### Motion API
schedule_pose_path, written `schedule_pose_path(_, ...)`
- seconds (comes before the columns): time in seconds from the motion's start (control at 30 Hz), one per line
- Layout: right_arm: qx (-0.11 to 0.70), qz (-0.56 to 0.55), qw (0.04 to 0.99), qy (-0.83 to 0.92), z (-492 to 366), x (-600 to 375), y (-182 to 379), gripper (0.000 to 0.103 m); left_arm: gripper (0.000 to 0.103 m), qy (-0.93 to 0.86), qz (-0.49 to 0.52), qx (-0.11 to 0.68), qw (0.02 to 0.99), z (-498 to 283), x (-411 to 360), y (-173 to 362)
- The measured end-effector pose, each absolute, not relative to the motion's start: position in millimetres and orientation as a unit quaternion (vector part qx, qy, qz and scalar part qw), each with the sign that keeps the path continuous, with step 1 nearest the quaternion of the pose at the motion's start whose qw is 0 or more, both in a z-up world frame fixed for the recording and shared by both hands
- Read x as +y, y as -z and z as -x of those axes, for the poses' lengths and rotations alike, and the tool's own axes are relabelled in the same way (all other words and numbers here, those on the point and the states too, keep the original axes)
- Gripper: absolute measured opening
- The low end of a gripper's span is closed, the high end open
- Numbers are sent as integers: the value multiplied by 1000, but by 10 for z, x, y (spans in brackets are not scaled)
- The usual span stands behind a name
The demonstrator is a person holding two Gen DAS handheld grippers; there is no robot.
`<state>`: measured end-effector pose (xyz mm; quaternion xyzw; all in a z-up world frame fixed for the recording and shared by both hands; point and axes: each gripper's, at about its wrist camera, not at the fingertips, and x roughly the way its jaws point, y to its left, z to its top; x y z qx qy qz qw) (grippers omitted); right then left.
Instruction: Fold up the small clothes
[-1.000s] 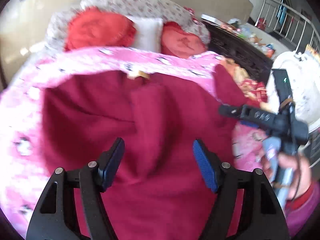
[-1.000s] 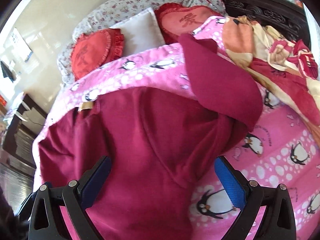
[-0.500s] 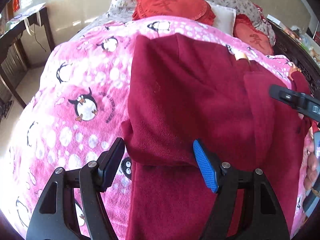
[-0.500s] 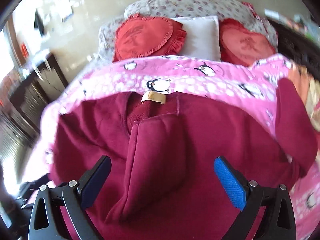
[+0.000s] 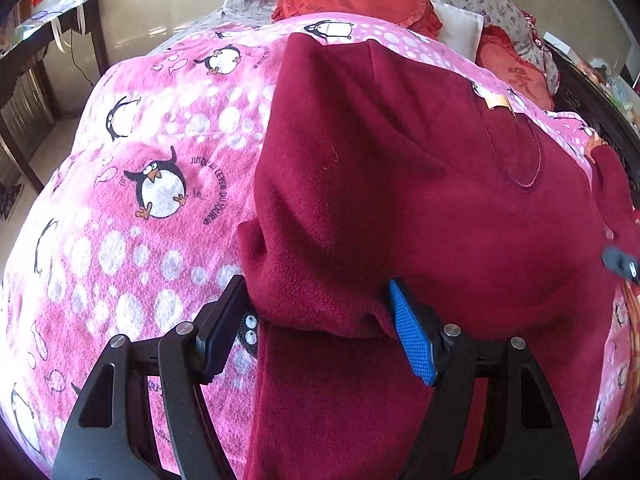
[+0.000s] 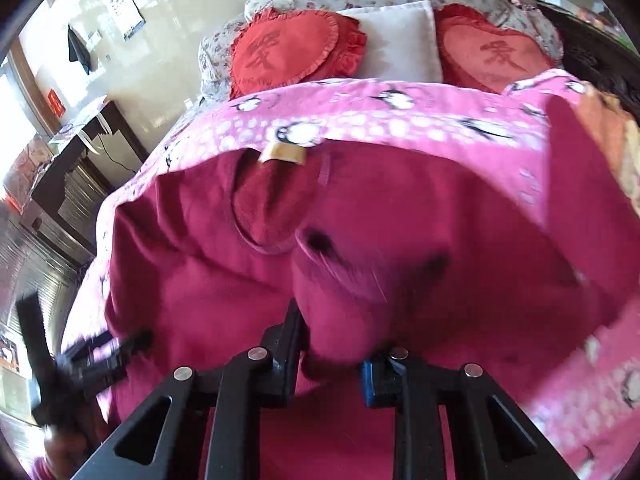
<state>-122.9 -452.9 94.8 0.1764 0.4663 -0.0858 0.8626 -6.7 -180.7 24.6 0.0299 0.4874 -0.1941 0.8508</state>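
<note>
In the left wrist view, the left tongs point(image 5: 320, 328) stand fairly wide around a rolled edge of the jumper point(image 5: 420, 200); the black pad sits just beside the bunched cuff-like end and the blue ribbed pad at its other flank, but whether they press the cloth cannot be told, so this reads as a reach for the left side fold rather than a firm hold. The jumper lies spread on the blanket point(image 5: 140, 200) of the bed, neck toward the pillows, presumably so that both sides can be turned inward. Its cloth is a thick, dull, fleecy maroon that sags in soft rounded folds; the blanket is a fuzzy pink plush printed with penguins and white dots. In the right wrist view, the right tongs point(image 6: 332, 368) have just been closing and now stand narrow, pinching a plump wad of the jumper between them, probably to lift that side over. A tan label point(image 6: 284, 154) marks the neckline. Behind lie two frilled heart cushions point(image 6: 296, 52) and a white pillow point(image 6: 396, 40). The other gripper shows blurred at lower left.
</note>
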Motion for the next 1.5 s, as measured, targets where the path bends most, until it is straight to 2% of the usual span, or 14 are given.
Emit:
schedule_pose_path(0.03, 475, -194, 855, 78, 1396, -4609, -930, 24, 71, 196, -29, 488, 850, 76, -1802, -247)
schedule_pose_path(0.1, 486, -221, 840, 100, 1673, -4773, -894, 50, 71, 195, -29, 490, 849, 90, -1800, -261)
schedule_pose_path(0.13, 484, -221, 838, 116, 1769, -4810, -919, 53, 71, 195, -29, 489, 850, 103, -1795, -280)
schedule_pose_path(0.33, 411, -220, 875, 132, 1936, -4969, -1288, 55, 71, 190, -29, 468, 863, 172, -1702, -480)
schedule_pose_path(0.47, 423, -170, 888, 50, 1498, -4636, -1235, 55, 71, 180, -45, 458, 870, 151, -1670, -530)
schedule_pose_path(0.7, 502, -23, 864, -36, 852, -4065, -630, 54, 71, 171, -39, 479, 860, 67, -1601, -408)
schedule_pose_path(0.83, 505, 18, 861, -54, 800, -3954, -458, 40, 71, 169, -31, 486, 857, 34, -1577, -326)
schedule_pose_path(0.87, 503, 25, 862, -58, 833, -3942, -469, 23, 71, 169, -29, 487, 856, 36, -1561, -315)
schedule_pose_path(0.9, 503, 41, 861, -56, 846, -3915, -478, 13, 71, 168, -26, 487, 857, 30, -1561, -309)
schedule_pose_path(0.97, 498, 56, 864, -51, 861, -3896, -526, 6, 71, 166, -23, 483, 859, 23, -1565, -324)
schedule_pose_path(1.23, 393, 102, 914, 14, 705, -3889, -1123, 4, 71, 139, -1, 463, 875, -102, -1553, -467)
schedule_pose_path(1.3, 391, 108, 913, 31, 574, -3929, -1027, 4, 71, 132, 9, 468, 874, -147, -1557, -473)
schedule_pose_path(1.37, 435, 114, 891, 59, 421, -4024, -824, 5, 71, 136, 15, 465, 875, -143, -1554, -534)
schedule_pose_path(1.5, 444, 31, 894, 57, 704, -4279, -871, 8, 71, 143, -12, 427, 893, -154, -1608, -712)
